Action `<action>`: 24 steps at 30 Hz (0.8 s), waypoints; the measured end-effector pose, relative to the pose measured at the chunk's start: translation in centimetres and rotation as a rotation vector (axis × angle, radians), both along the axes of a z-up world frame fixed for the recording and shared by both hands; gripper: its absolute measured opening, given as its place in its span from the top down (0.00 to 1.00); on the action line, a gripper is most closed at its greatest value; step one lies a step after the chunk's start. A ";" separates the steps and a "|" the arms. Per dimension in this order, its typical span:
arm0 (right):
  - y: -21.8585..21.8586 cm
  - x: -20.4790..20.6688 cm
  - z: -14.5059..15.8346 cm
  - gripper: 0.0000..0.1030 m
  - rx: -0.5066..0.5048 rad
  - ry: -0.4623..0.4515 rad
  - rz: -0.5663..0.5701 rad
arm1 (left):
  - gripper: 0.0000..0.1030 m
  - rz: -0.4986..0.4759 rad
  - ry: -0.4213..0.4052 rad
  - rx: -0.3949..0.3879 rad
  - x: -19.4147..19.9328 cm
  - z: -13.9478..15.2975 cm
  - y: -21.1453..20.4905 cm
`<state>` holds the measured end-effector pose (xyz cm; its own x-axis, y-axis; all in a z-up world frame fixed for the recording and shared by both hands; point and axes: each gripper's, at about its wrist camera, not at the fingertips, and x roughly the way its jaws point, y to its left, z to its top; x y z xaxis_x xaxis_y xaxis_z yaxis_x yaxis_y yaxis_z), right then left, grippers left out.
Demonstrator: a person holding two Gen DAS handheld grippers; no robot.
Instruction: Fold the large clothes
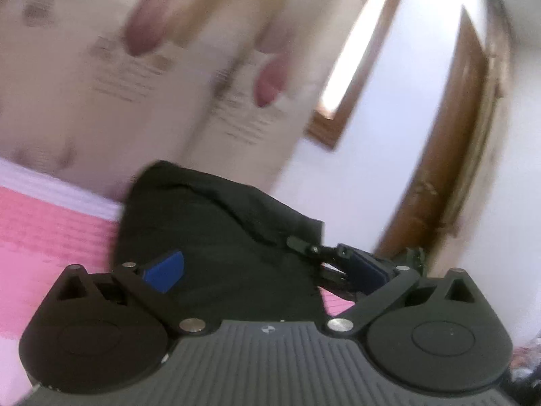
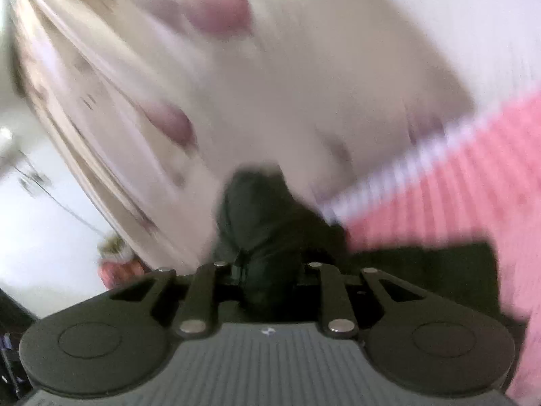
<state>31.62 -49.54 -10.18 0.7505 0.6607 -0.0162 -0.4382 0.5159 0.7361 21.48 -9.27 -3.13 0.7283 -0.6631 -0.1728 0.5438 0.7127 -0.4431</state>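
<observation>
Both tongs work a black garment [image 1: 216, 237] over a pink bedspread [image 1: 50, 237]. Left tongs [image 1: 267, 270] stand wide apart, the cloth bunched between the blue pads [image 1: 165, 270] without being pinched. Right tongs [image 2: 267, 280] are nearly closed, clamping a fold of the garment. Behind hangs a pale patterned curtain [image 1: 101, 67].

Your left gripper [image 1: 267, 267] stands with jaws spread wide, blue pads [image 1: 165, 270] well apart. A black garment [image 1: 219, 230] lies bunched between them on the pink striped bed cover [image 1: 50, 237], touching neither pad as far as the blur allows. Your right gripper [image 1: 324, 260] shows at the garment's right edge; its hold can't be read. Behind: a pale patterned curtain [image 1: 135, 67], white wall, brown door frame [image 1: 449, 155].
</observation>
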 end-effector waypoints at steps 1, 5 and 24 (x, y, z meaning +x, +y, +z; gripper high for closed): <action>-0.6 -0.2 -0.1 0.80 0.001 0.009 -0.014 | 0.00 -0.044 0.017 -0.022 0.9 -0.1 -1.2; -1.6 -0.2 -3.2 0.83 -0.077 0.151 -0.049 | 0.01 -0.174 0.086 0.005 3.7 -2.4 -6.0; -5.8 -10.5 -4.2 0.57 -0.148 0.344 -0.114 | 0.00 -0.253 -0.055 -0.056 2.9 -7.5 -5.3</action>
